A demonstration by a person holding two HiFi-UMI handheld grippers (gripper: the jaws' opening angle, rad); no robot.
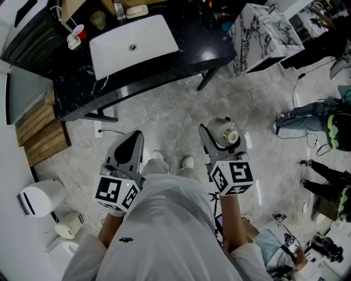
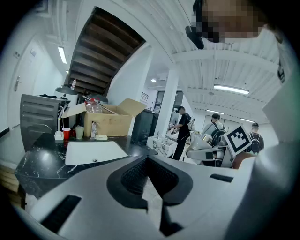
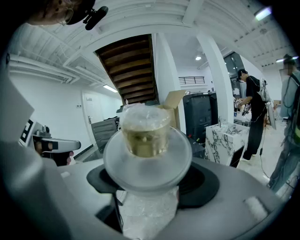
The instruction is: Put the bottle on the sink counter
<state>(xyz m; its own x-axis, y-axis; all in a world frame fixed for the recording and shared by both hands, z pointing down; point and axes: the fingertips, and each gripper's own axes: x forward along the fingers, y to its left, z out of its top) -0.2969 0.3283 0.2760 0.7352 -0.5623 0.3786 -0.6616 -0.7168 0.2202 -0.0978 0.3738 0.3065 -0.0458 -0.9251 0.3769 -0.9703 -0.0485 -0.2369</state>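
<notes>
- The sink counter [image 1: 211, 46], black with a white basin [image 1: 134, 44], lies far and left of both grippers, well apart from them.
- The right gripper [image 1: 218, 145] is held low, pointing toward the far side, jaws spread wide and pinching the bottle [image 1: 224, 131].
- The left gripper [image 1: 130, 145] is nearer the counter, its jaws pressed together on nothing.
- The bottle's long axis runs roughly along the jaws, neck outward, so it probably needs tipping upright.

Bottle [image 3: 146, 136] lower body is disappearing behind the right hand-held gripper [image 3: 149, 185] pads. Counter [image 1: 214, 46] is running off the head view's top edge. Small items [image 1: 136, 11] along its back are showing too tiny to name. Bystander [image 1: 329, 126] is getting cropped at the right.
</notes>
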